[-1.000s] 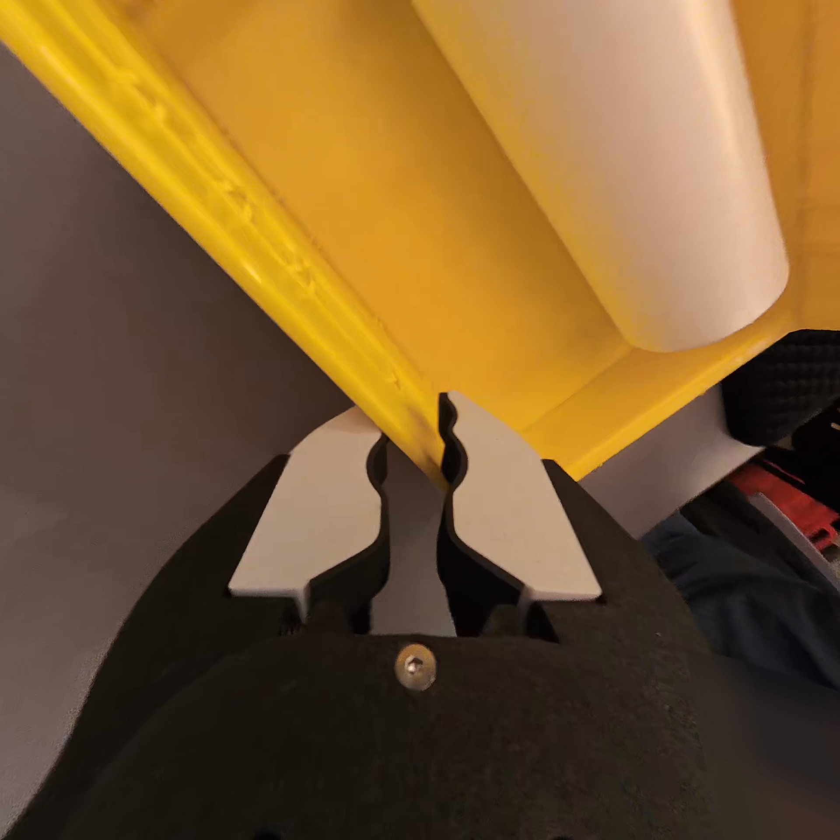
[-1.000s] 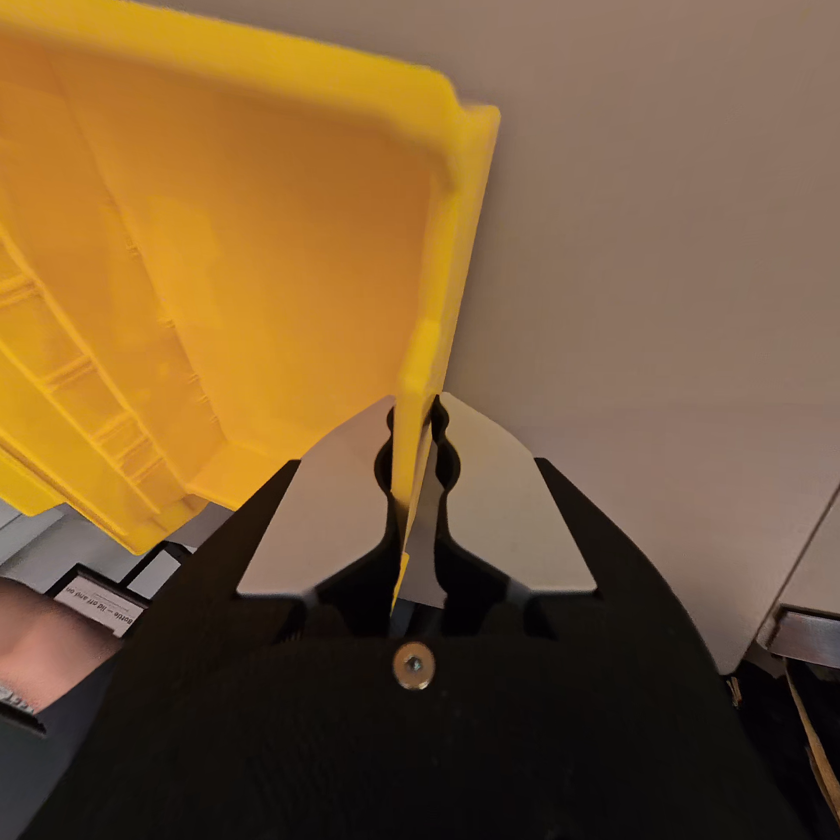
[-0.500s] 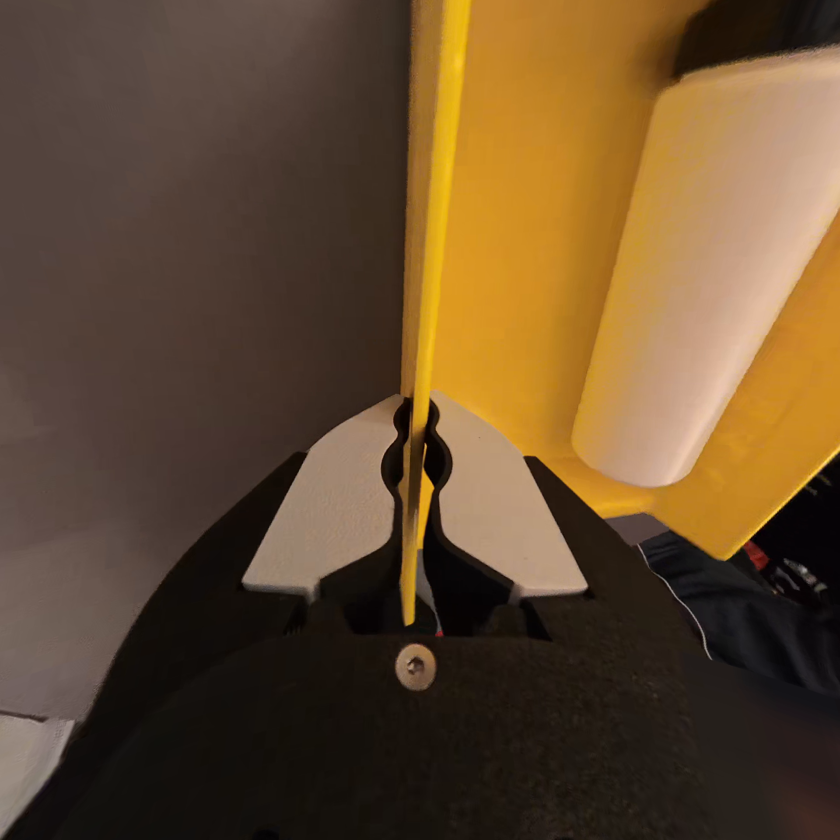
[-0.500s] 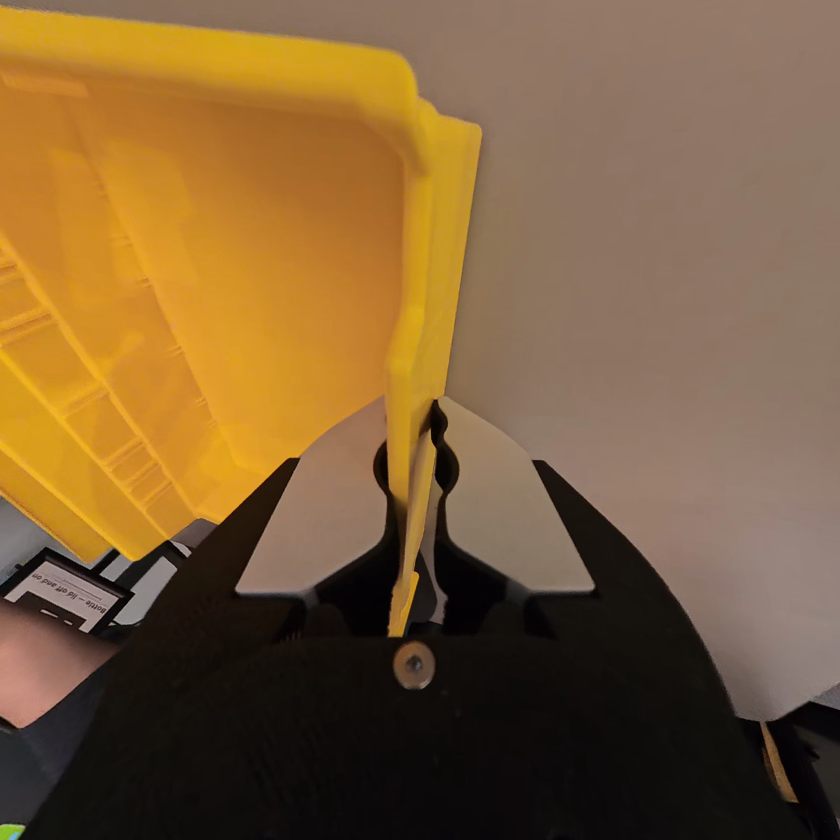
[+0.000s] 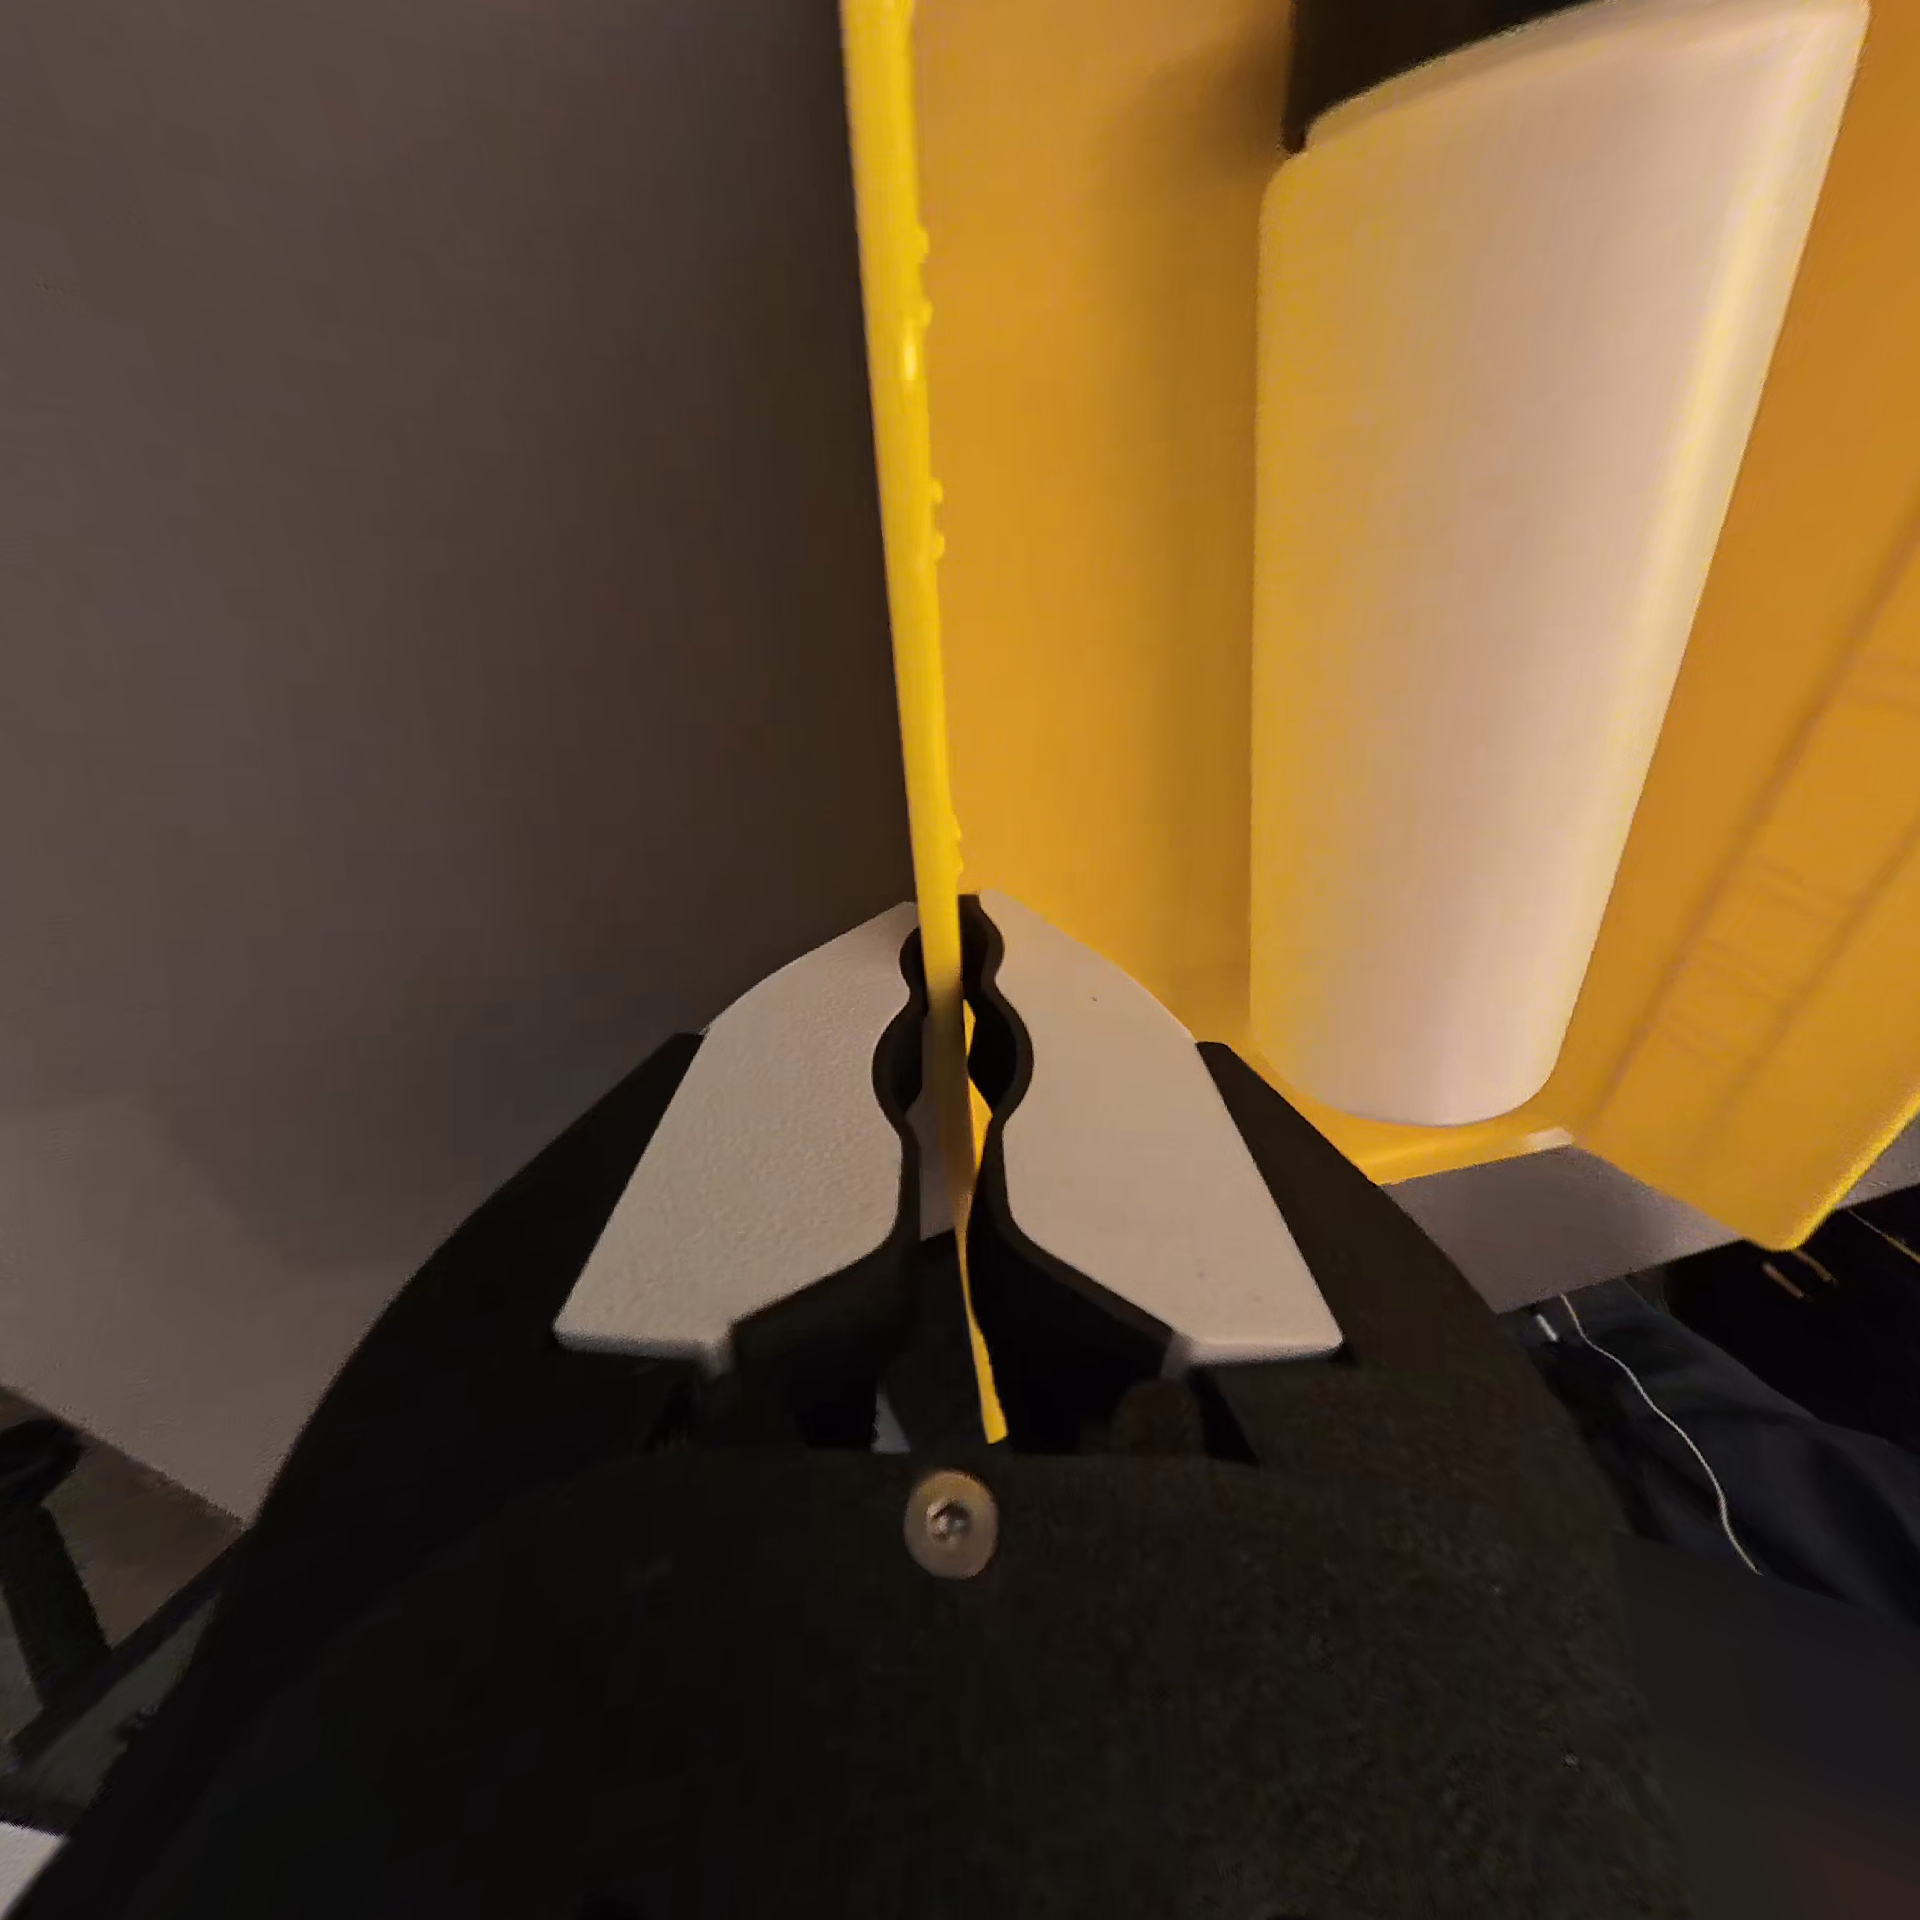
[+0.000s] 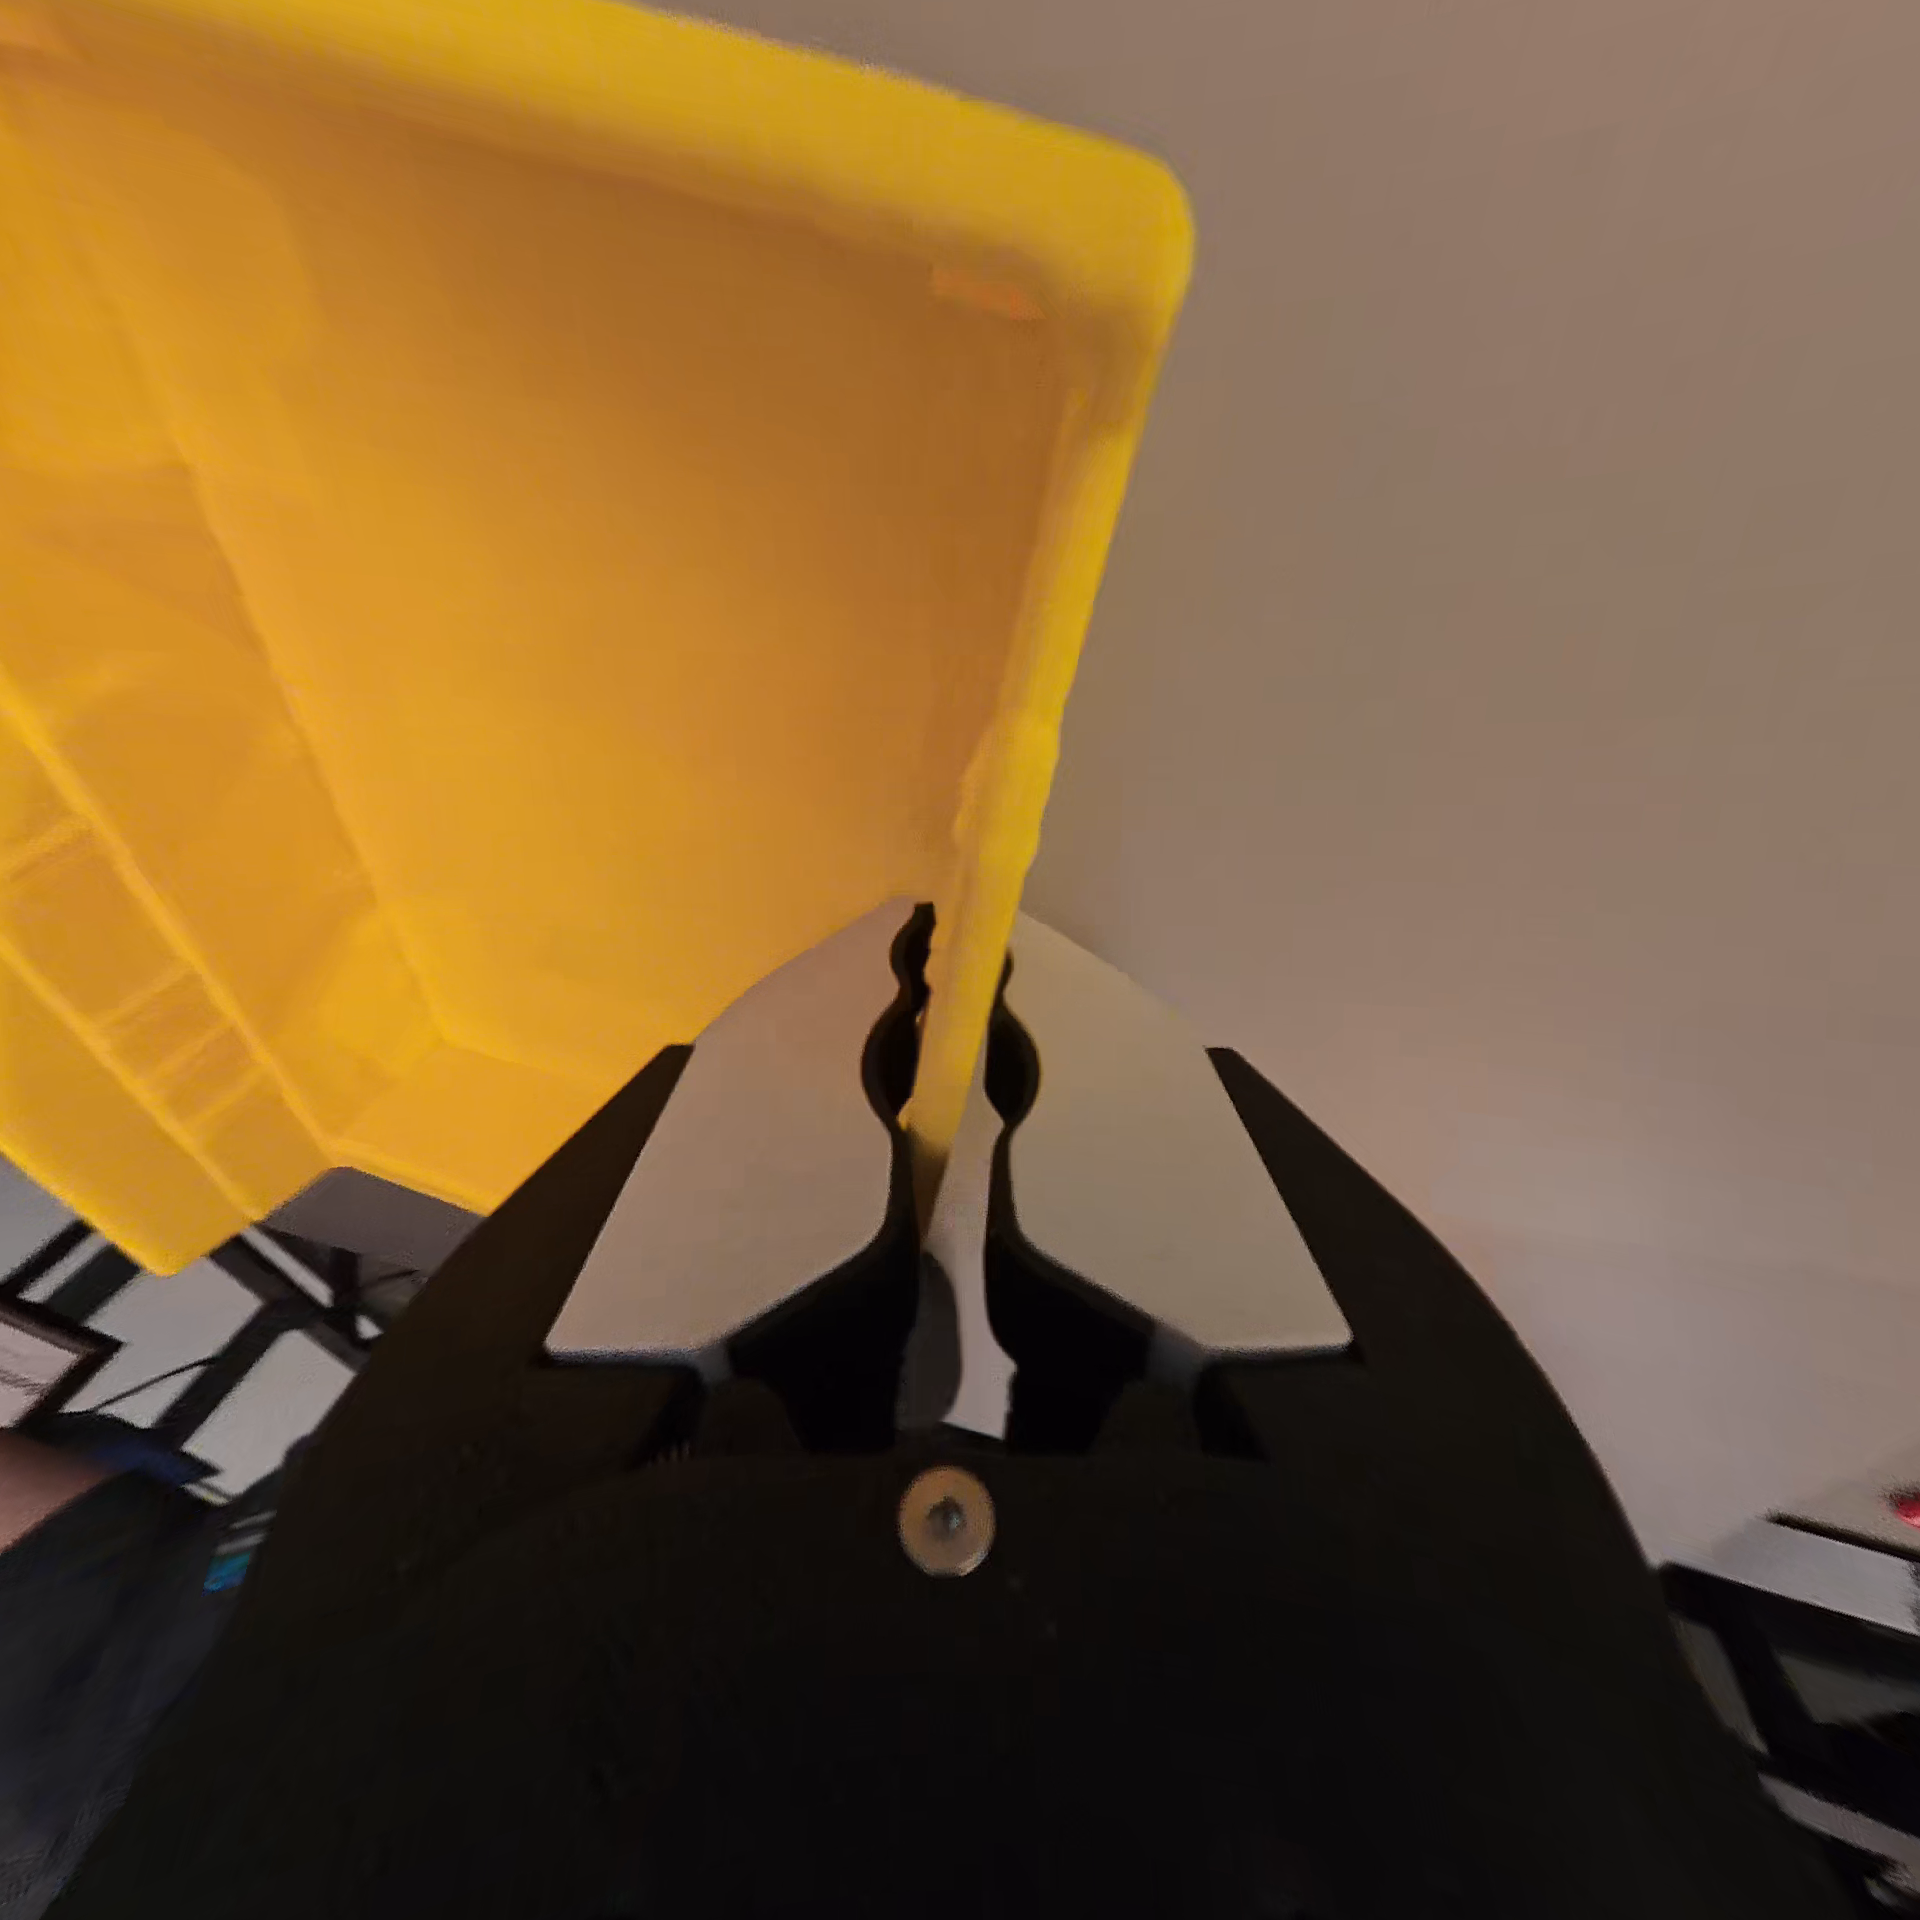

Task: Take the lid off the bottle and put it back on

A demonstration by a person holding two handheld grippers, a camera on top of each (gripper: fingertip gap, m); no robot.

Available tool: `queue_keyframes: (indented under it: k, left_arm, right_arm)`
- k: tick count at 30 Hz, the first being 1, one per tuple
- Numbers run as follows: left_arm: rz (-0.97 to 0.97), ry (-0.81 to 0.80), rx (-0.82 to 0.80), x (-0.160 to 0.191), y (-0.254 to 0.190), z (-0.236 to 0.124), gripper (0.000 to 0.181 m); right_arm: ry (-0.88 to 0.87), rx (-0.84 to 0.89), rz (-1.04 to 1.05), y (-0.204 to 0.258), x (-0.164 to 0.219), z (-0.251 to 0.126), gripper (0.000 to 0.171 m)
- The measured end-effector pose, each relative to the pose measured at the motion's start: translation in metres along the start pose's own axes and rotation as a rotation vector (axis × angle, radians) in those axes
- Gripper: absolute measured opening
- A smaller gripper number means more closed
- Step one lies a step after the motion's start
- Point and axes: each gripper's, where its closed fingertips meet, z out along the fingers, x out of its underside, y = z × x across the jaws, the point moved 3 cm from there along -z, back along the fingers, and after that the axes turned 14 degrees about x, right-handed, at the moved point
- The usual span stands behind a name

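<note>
A: Left gripper [image 5: 951, 914], status?
B: Jaws closed down to a thin gap, pinching the rim of a yellow bin [image 5: 1081, 520]. Rim runs edge-on between the 2 fingers [image 5: 769, 1143], straight up the left wrist view.

A: Right gripper [image 6: 961, 925]?
B: Same. Nearly closed, clamped on another wall of the bin [image 6: 623, 582]. View's blurred, but the yellow edge sits between the pads.

A: Bottle?
B: White bottle [image 5: 1538, 540] lies inside the bin, against its far wall, base end nearest the left gripper. Black lid [image 5: 1351, 62] visible at the top end, partly cut off by the frame. Can't tell if it's fully seated.

A: Surroundings?
B: Plain wall [image 6: 1507, 623] behind. Dark fabric [image 5: 1714, 1455] lower right of the left view.
</note>
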Motion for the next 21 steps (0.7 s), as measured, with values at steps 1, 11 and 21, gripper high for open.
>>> queue_keyframes:
  k: [1,11,21]
  left_arm:
    - [-0.006,-0.004,-0.002,0.003,0.006,-0.003,0.003]
    - [-0.041,-0.091,0.015,0.028,0.056,-0.027,0.004]
    - [-0.067,-0.170,-0.029,0.037,0.089,-0.043,0.003]
  right_arm:
    - [0.003,0.014,-0.011,0.000,-0.001,0.000,0.008]
    - [-0.018,0.113,-0.146,-0.012,-0.004,-0.001,0.008]
    - [-0.038,0.132,-0.163,-0.033,0.001,-0.001,0.009]
